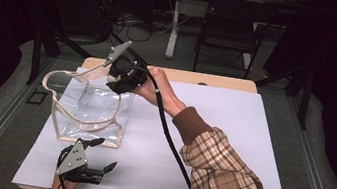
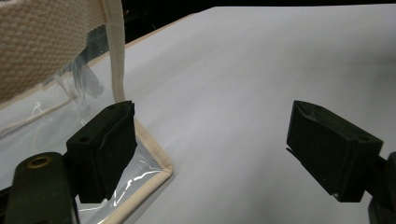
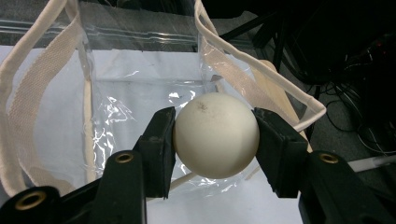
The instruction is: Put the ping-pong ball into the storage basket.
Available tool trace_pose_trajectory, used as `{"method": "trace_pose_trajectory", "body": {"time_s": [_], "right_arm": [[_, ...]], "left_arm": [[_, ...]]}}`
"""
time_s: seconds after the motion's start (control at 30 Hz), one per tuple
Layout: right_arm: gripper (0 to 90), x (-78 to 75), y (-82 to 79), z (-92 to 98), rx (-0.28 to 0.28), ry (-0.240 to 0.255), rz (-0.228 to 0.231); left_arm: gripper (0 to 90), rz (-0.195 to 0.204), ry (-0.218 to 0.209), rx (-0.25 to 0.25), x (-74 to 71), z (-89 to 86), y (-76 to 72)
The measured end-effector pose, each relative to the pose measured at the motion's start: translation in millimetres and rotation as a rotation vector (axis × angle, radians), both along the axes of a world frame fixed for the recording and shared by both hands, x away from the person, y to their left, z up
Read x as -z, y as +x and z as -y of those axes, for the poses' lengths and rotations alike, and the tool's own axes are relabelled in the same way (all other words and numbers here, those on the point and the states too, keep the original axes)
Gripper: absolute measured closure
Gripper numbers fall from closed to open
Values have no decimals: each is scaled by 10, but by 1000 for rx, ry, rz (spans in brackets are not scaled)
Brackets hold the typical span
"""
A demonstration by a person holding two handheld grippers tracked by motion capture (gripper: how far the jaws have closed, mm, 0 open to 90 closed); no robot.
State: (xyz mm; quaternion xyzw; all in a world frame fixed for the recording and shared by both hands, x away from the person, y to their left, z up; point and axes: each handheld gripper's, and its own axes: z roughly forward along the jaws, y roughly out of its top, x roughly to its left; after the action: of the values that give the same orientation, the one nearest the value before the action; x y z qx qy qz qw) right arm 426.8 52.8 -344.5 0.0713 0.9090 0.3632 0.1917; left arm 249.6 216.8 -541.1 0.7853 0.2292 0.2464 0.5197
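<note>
My two black two-jaw grippers, left gripper [image 1: 97, 154], right gripper [image 3: 215, 140], blocky matte pads, brass-ringed screw holes in the arms, grey three-cornered plate on top of each, thick black cable trailing, beige-and-brown plaid sleeve [image 1: 224, 179] with rust-brown knitted cuff [image 1: 191, 123]

The right gripper [image 1: 117, 81] is held raised over the far left part of the surface [image 1: 231, 134], forearm stretched diagonally from the near right corner, its jaws clamped tight. The left gripper [image 1: 103, 154] sits low at the near left edge, jaws spread wide.
</note>
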Motion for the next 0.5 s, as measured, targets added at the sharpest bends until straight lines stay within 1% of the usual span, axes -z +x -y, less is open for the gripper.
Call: {"method": "trace_pose_trajectory", "body": {"time_s": [0.17,0.2,0.27,0.3,0.33,0.4,0.5], "right_arm": [[508,22,24,-60,-6,-12,-5],[508,23,26,-68,-6,-18,-14],[508,33,38,-93,-9,-25,-18],[508,42,39,-107,-7,-21,-15],[508,41,41,-115,-10,-30,-19],[509,44,40,-134,-12,-26,-19],[509,53,42,-165,-14,-41,-24]], "left_arm": [[162,1,1,1,0,0,1],[162,1,1,0,0,-1,1],[162,4,-2,-5,2,1,1],[162,1,0,0,0,-1,1],[162,1,0,0,0,-1,1],[162,1,0,0,0,-1,1],[162,4,-2,-4,1,0,0]]}}
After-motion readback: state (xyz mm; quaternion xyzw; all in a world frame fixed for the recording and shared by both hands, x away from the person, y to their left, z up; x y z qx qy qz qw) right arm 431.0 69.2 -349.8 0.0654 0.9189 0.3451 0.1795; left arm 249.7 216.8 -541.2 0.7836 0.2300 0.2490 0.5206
